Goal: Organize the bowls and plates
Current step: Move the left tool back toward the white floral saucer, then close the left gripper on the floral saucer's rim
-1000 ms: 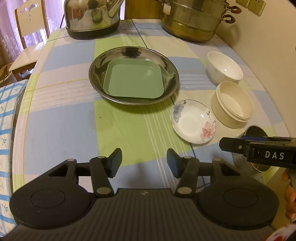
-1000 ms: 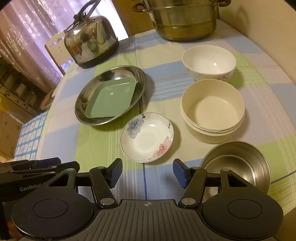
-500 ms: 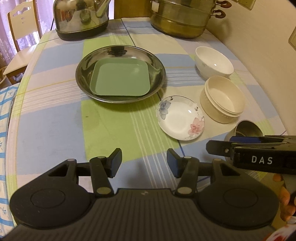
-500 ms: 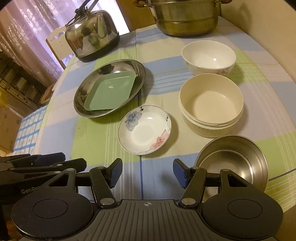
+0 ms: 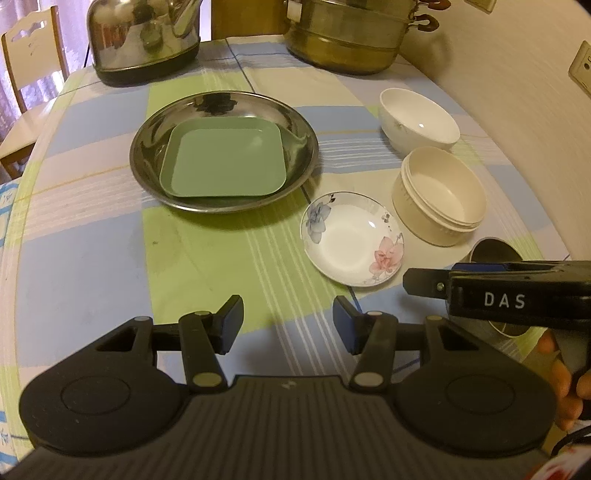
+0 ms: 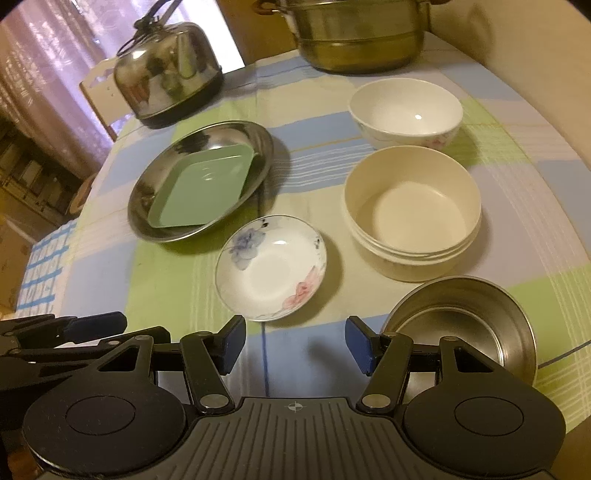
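Note:
A green square plate [image 5: 225, 158] lies inside a round steel plate [image 5: 303, 147]. A small flowered white dish [image 5: 351, 240] [image 6: 271, 267] sits in front of it. To the right stand cream bowls, nested together [image 5: 441, 195] [image 6: 412, 208], a white bowl [image 5: 419, 122] [image 6: 406, 107] behind them, and a steel bowl [image 6: 461, 325] nearest me. My left gripper [image 5: 288, 323] is open and empty above the cloth. My right gripper [image 6: 293, 345] is open and empty, just short of the flowered dish and steel bowl.
A steel kettle [image 5: 144, 37] and a large brass steamer pot [image 5: 351, 33] stand at the table's far end. A wall [image 5: 517, 92] runs along the right side. A chair [image 5: 26, 74] stands at the far left. The checked cloth [image 5: 92, 258] covers the table.
Both grippers have moved forward a little toward the dishes, with the left view swinging slightly. Both stay open. No dish has moved.

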{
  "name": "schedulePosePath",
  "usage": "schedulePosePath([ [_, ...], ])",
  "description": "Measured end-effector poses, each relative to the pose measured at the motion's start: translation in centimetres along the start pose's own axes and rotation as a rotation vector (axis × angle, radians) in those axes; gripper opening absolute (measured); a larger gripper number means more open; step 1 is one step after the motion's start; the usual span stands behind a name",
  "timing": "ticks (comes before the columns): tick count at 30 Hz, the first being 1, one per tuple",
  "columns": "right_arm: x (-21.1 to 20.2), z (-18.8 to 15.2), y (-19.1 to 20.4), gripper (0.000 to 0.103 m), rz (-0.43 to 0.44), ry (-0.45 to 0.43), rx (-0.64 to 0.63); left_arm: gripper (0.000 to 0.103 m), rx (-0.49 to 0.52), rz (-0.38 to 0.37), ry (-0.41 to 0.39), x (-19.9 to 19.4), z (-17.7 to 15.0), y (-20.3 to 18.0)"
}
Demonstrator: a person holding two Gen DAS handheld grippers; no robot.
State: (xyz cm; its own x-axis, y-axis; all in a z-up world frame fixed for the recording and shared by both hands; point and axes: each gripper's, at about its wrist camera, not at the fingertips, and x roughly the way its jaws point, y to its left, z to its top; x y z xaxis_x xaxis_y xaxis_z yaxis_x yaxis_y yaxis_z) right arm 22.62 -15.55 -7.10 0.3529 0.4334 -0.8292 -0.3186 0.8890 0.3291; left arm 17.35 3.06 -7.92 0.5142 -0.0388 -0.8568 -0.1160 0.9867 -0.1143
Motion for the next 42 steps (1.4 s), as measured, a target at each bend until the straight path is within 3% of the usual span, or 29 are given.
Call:
schedulePosePath([
  [8, 0.8, 0.6, -0.6, 0.059, -0.023, -0.019, 0.029, 0.05, 0.014, -0.01, -0.015, 1.2, 1.0, 0.7],
  [20, 3.0, 1.5, -0.9, 0.038, -0.052, -0.025, 0.052, 0.039, 0.016, -0.085, -0.028, 3.9, 3.1, 0.8],
  [35, 4.6, 1.8, -0.8, 0.026, -0.097, -0.059, 0.064, 0.021, 0.08, -0.128, 0.0, 7.4, 4.1, -0.1],
  [42, 4.6, 2.4, -0.5, 0.023, -0.116, -0.066, 0.033, 0.019, 0.082, -0.136, 0.012, 8.0, 4.3, -0.1],
])
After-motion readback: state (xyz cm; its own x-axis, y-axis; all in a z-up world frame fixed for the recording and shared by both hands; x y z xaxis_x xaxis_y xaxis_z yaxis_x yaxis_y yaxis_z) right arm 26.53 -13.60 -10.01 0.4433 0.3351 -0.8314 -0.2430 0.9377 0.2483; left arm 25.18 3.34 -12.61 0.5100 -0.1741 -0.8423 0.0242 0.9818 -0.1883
